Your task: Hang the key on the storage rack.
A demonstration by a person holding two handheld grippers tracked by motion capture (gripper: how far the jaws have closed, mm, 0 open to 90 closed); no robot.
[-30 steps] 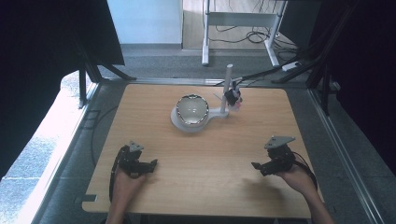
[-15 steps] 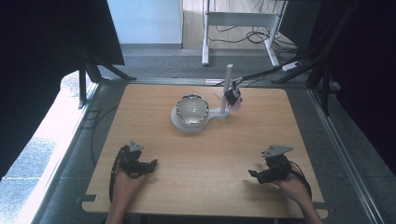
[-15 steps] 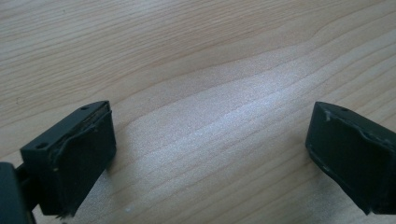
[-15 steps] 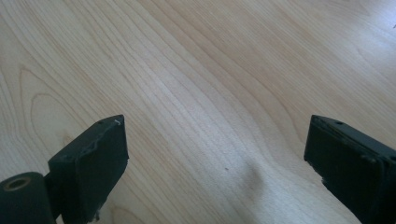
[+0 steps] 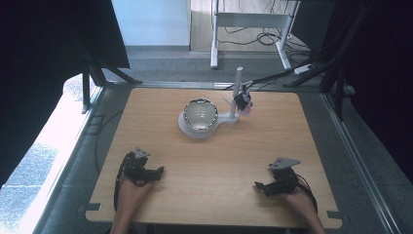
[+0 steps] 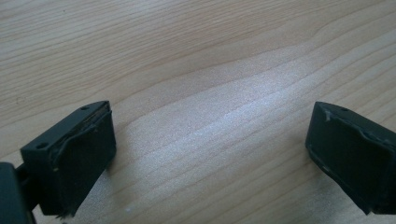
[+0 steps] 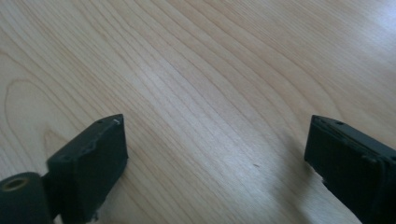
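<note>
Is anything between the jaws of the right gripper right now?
No, the right gripper has its jaws wide apart with only the bare wooden table between them.

table (image 5: pixel 219 161): pale wood, wavy grain | grippers: black, left (image 5: pixel 158 173), right (image 5: pixel 258 185) | bowl (image 5: pixel 200 115): shiny silver | stand (image 5: pixel 229 117): white

Lab: curtained test table (image 5: pixel 302 146), floor cables (image 5: pixel 253 34)

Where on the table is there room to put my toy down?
Bare wood lies between the left gripper and right gripper, and along both side edges of the wooden table. It is crowded at the back, around the shiny round bowl on its white stand.
</note>
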